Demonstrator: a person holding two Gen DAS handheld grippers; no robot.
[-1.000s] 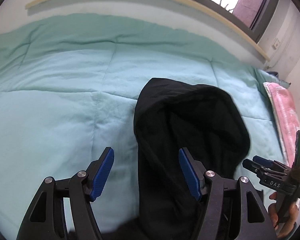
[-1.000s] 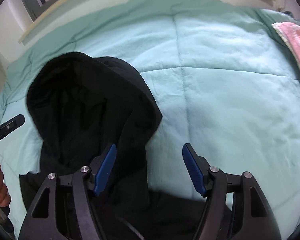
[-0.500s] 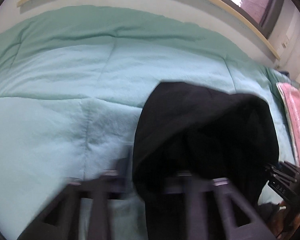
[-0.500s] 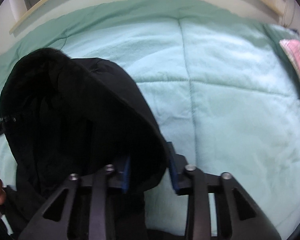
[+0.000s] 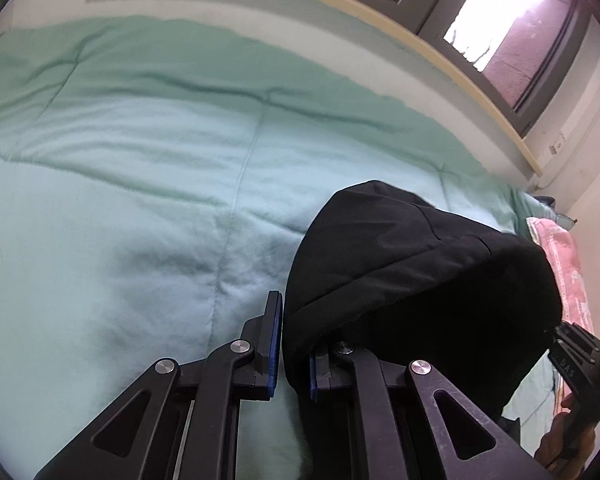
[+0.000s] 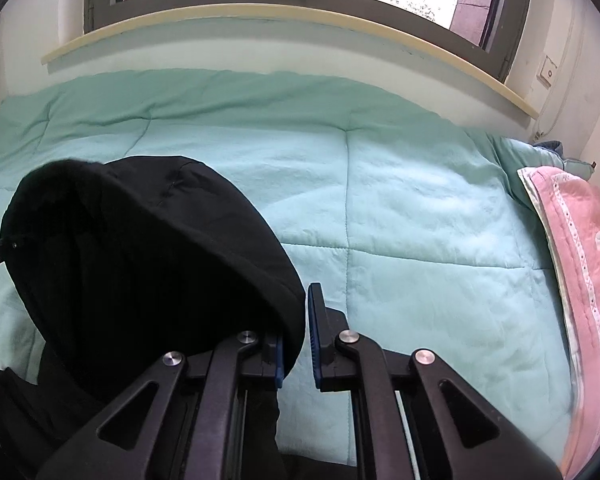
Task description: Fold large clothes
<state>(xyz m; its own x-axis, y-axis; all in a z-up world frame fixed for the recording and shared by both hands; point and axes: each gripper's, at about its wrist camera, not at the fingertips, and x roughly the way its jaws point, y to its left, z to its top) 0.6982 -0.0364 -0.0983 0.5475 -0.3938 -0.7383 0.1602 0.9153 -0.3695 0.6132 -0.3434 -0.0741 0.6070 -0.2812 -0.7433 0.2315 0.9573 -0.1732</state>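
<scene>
Folding has barely begun. Left gripper (image 5: 290, 344) is clamped on one edge of the black hooded garment (image 5: 420, 280), and right gripper (image 6: 296, 336) is clamped on the opposite edge (image 6: 148, 260); both sets of jaws are closed tight on fabric. The hood stands raised between them, over the near part of the green quilt (image 6: 380, 200), with the body trailing below out of sight. No fold is visible; judged from this, laying flat and every fold remain. A pink blanket (image 6: 572, 248) lies well apart.
</scene>
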